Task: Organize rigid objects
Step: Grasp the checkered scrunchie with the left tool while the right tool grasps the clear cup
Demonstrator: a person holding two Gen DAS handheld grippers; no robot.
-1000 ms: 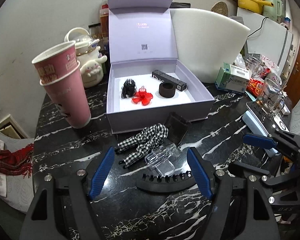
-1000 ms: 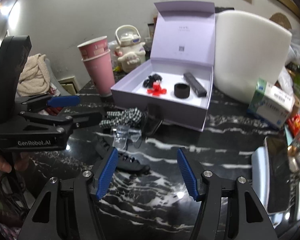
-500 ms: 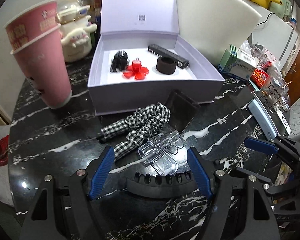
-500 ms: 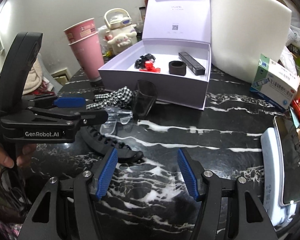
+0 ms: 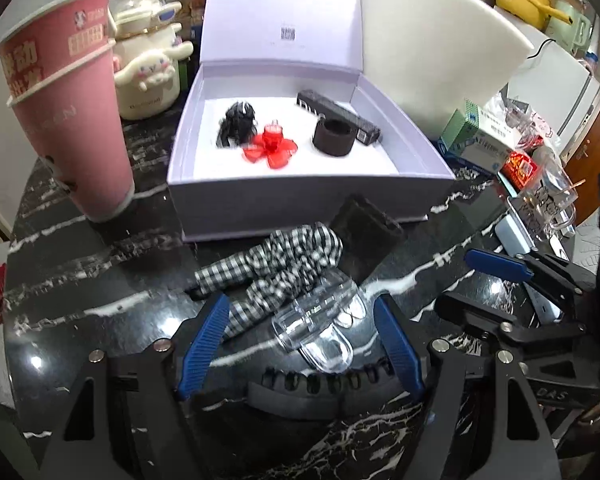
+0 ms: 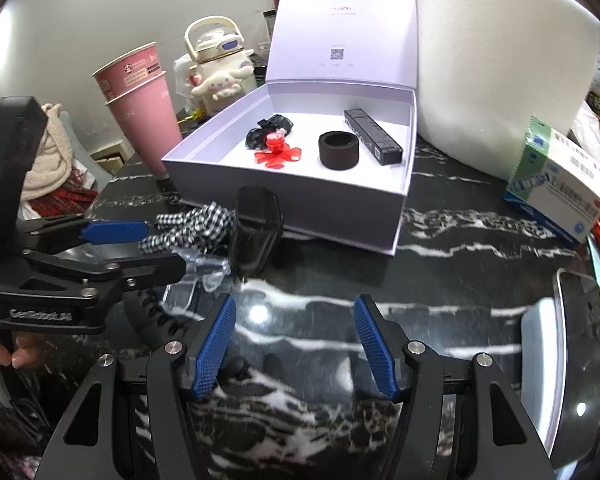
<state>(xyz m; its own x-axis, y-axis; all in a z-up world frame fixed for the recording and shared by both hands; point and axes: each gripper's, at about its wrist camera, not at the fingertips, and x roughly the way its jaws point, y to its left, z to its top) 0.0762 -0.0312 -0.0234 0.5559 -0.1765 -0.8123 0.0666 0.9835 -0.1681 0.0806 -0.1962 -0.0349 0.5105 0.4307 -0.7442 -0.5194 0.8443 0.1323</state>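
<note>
An open lilac box (image 5: pixel 300 208) (image 6: pixel 284 200) holds a black hair clip (image 5: pixel 238 122), a red flower piece (image 5: pixel 272 148) (image 6: pixel 278 152), a dark ring (image 5: pixel 334 136) (image 6: pixel 339 150) and a long black case (image 5: pixel 340 116) (image 6: pixel 374 136). In front of it lie a checked scrunchie (image 5: pixel 276 272) (image 6: pixel 188 228), a dark square cup (image 5: pixel 366 238) (image 6: pixel 256 232), a clear plastic piece (image 5: pixel 320 328) (image 6: pixel 204 270) and a black comb (image 5: pixel 320 388). My left gripper (image 5: pixel 300 344) (image 6: pixel 112 248) is open around the clear piece and over the comb. My right gripper (image 6: pixel 296 348) (image 5: pixel 496 264) is open and empty above bare table.
Stacked pink paper cups (image 5: pixel 68 112) (image 6: pixel 140 108) and a cream kettle (image 5: pixel 148 64) (image 6: pixel 220 64) stand left of the box. A white foam sheet (image 5: pixel 432 60) (image 6: pixel 500 68) leans behind. A medicine box (image 6: pixel 560 176), glass mugs (image 5: pixel 548 192) and a phone (image 6: pixel 572 360) sit at the right.
My left gripper has moved forward and down, so the clear piece and comb now lie between its fingers. My right gripper has moved closer to the table; both stay open.
</note>
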